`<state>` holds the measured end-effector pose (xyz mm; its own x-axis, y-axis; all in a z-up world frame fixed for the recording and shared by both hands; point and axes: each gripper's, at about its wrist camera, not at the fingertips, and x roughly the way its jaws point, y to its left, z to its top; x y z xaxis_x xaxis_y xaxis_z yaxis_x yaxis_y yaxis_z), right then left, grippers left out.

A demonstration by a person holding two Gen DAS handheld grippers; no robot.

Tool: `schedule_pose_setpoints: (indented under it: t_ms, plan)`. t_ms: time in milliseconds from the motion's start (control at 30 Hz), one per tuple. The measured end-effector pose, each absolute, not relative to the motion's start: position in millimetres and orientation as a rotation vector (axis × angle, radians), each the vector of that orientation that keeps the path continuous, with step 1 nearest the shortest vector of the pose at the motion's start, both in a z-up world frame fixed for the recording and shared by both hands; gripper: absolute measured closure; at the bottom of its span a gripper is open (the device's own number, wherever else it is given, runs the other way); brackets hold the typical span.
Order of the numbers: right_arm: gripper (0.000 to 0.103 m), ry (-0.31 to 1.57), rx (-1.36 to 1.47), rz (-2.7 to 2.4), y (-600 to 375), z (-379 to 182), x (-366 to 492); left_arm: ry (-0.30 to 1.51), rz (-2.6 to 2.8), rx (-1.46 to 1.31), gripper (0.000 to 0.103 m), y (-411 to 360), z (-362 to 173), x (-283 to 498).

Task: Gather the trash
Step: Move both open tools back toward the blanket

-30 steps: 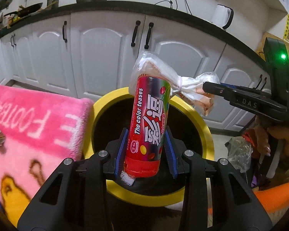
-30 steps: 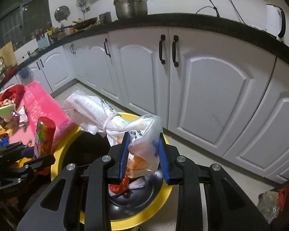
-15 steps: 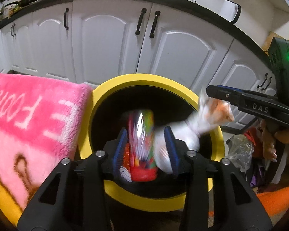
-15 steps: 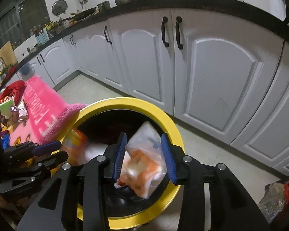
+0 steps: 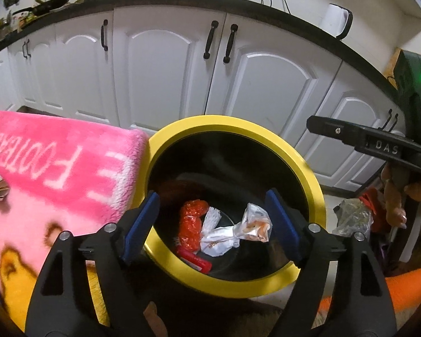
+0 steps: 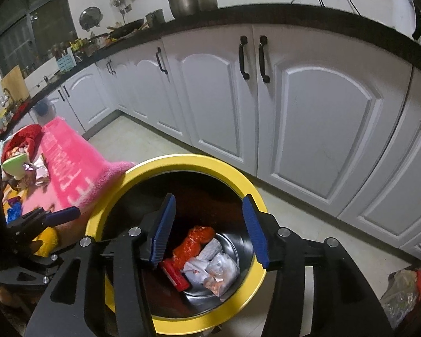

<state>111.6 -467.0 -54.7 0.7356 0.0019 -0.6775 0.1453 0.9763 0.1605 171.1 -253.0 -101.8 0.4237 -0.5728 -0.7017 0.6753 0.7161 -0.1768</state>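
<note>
A yellow-rimmed trash bin [image 5: 303, 165] [image 6: 182, 160] stands right below both grippers. At its bottom lie the red candy tube [image 5: 195, 259] [image 6: 174, 275], a red wrapper [image 5: 190, 221] [image 6: 195, 241] and the knotted clear plastic bag [image 5: 238, 230] [image 6: 214, 273]. My left gripper [image 5: 214, 224] is open and empty over the bin's near rim. My right gripper [image 6: 209, 227] is open and empty over the bin; it also shows in the left wrist view [image 5: 365, 140], at the right. The left gripper shows at the left of the right wrist view [image 6: 53, 217].
A pink blanket [image 5: 42, 174] [image 6: 70, 163] lies left of the bin, with more wrappers and clutter [image 6: 19, 160] on it. White kitchen cabinets [image 5: 168, 70] stand close behind. A crumpled bag [image 5: 350, 220] lies on the floor at the right.
Both grippers opened. The candy tube dropped from the left gripper and the plastic bag from the right one; both now lie at the bottom of the bin.
</note>
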Motion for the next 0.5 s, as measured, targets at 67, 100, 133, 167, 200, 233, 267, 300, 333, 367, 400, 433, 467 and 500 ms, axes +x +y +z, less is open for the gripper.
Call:
schedule_pose_setpoints:
  t_ms: [67,100,133,167,200,233,267,300,333,367,400,433,467,500]
  plan:
    - [0.048,0.733,0.211,-0.062,-463.0,-48.8,110.7,0.816,-0.778,0.138,0.025,-250.3,-98.9,170.2]
    - [0.047,0.727,0.209,-0.051,-459.9,-44.9,110.3,0.812,-0.775,0.137,0.025,-248.5,-96.7,169.6]
    - [0.047,0.722,0.203,-0.044,-456.9,-41.7,110.0,0.807,-0.772,0.137,0.024,-246.6,-95.3,169.0]
    - [0.047,0.719,0.199,-0.037,-454.1,-39.0,110.0,0.800,-0.768,0.138,0.023,-244.6,-93.0,168.2]
    - [0.045,0.714,0.193,-0.027,-450.4,-35.6,109.9,0.792,-0.763,0.138,0.022,-241.7,-89.9,167.1]
    - [0.045,0.708,0.187,-0.015,-445.2,-31.3,109.7,0.787,-0.759,0.137,0.020,-239.8,-87.7,166.6]
    - [0.044,0.702,0.184,-0.006,-441.5,-27.9,109.4,0.781,-0.752,0.137,0.019,-237.0,-84.9,166.0]
    - [0.043,0.697,0.182,0.004,-438.4,-25.1,109.3,0.774,-0.742,0.138,0.018,-233.9,-82.2,165.5]
    - [0.043,0.691,0.178,0.015,-434.4,-21.6,109.0,0.768,-0.735,0.140,0.018,-230.7,-80.4,164.7]
    - [0.042,0.686,0.174,0.022,-430.8,-18.8,108.8,0.763,-0.728,0.141,0.018,-227.8,-78.5,164.6]
    - [0.041,0.679,0.168,0.031,-426.1,-14.9,108.5,0.759,-0.719,0.140,0.017,-224.5,-76.5,164.4]
    - [0.040,0.674,0.166,0.038,-422.7,-12.3,107.8,0.757,-0.708,0.139,0.014,-220.9,-74.3,164.4]
    - [0.039,0.669,0.162,0.046,-419.1,-9.2,108.0,0.754,-0.697,0.138,0.014,-217.4,-72.3,164.4]
    - [0.039,0.664,0.158,0.051,-415.5,-6.9,108.0,0.750,-0.687,0.134,0.014,-213.4,-70.3,164.6]
